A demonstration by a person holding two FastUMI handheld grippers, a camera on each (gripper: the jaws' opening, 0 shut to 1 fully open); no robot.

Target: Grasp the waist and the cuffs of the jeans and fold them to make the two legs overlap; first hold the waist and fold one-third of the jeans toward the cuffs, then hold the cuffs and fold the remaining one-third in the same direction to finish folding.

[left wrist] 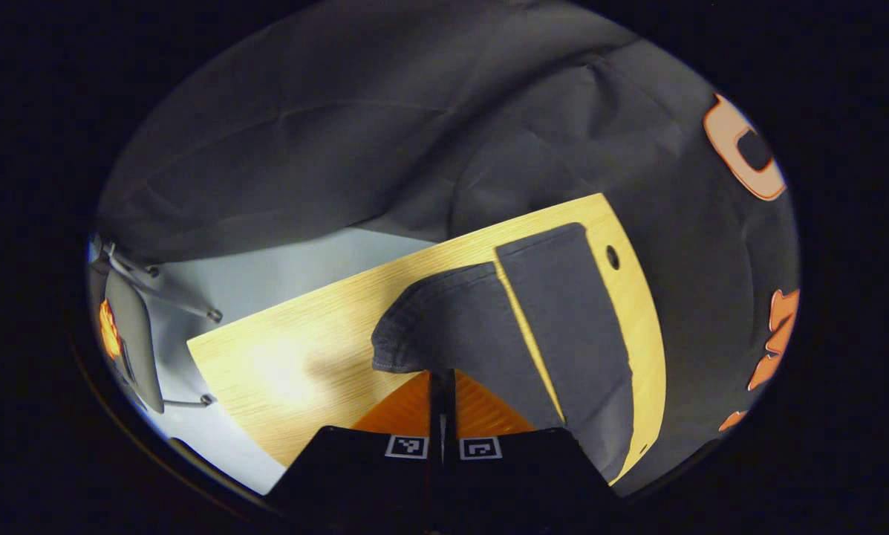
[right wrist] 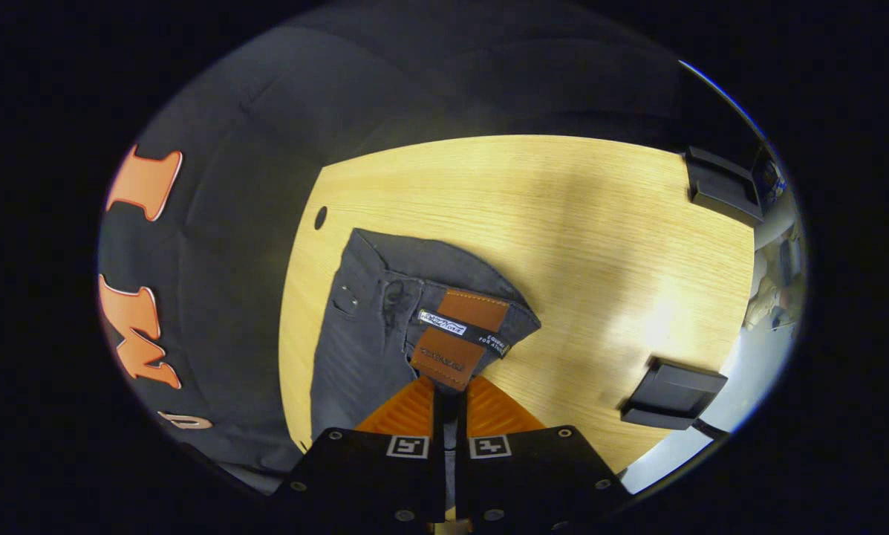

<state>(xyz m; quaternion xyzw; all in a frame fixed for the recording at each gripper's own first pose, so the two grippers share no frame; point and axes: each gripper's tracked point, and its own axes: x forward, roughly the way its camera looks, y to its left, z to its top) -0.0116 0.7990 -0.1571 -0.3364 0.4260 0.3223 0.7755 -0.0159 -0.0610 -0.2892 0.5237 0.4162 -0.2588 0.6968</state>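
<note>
Jeans: dark grey denim jeans (left wrist: 563, 334) lie on the pale wood-grain table (left wrist: 303, 357), along the side near the black cloth wall; in the left gripper view one leg runs flat beside the other, with a yellowish seam line between them.
Waist: in the right gripper view the waistband end (right wrist: 385, 297), with a brown leather patch (right wrist: 459, 334) and a white tag, is lifted and turned over just ahead of the fingers.
Cuffs: in the left gripper view a hemmed end of a leg (left wrist: 444, 319) is raised off the table and drapes down from the fingers.
Left tongs (left wrist: 443, 386): orange ribbed fingers pressed together with only a thin slit between them, pinching the denim at the cuff end.
Right tongs (right wrist: 449, 394): orange fingers nearly closed, pinching the fabric at the waistband by the brown patch.
Stage: judged from the lie of the cloth, this is the first step, bringing one leg over the other; both ends are gripped and lifted.
Done: grasp at waist and cuffs.
Left: finish the leg overlap, then both one-third folds.
Other things: two black blocks (right wrist: 674, 394) sit at the table's far edge in the right gripper view; a round hole (left wrist: 613, 257) marks the tabletop near the jeans.
</note>
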